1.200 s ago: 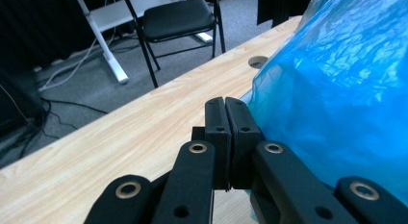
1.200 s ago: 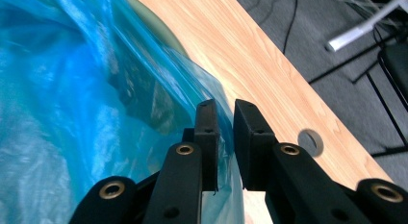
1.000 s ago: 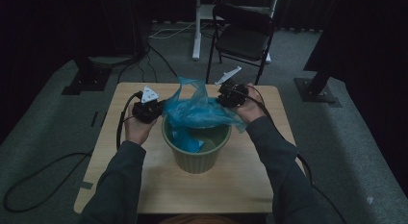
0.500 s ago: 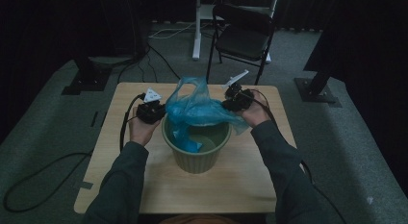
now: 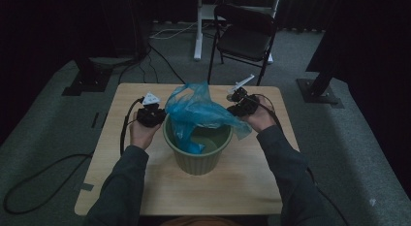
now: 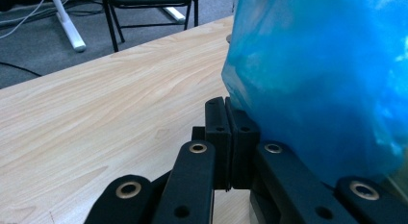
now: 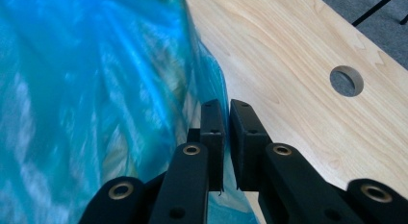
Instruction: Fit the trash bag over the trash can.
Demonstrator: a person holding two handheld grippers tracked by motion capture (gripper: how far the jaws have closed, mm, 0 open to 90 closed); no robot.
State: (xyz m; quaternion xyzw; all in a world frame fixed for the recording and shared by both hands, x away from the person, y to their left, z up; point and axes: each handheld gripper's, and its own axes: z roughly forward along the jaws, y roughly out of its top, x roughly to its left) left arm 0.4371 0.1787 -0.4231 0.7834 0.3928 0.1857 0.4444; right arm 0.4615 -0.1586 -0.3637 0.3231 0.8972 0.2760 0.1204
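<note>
Two hand-held grippers are working a thin blue bag (image 5: 196, 109) draped into the green bin (image 5: 197, 155) at mid-desk. Left hand-held gripper (image 6: 226, 128) is clenched, seemingly on film; right hand-held gripper (image 7: 222, 132) is pinching its edge, jaws just closing. Light, limp, slippery: hems are gripping best.

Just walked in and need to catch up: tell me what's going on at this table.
A person is fitting a blue plastic bag into a green bin that stands on the wooden table. The left gripper is shut on the bag's edge at the bin's left side. The right gripper has just been closing on the bag's edge at the right side, with the film between its jaws. Part of the bag hangs inside the bin; the rest is bunched above the rim, not yet folded over it.
</note>
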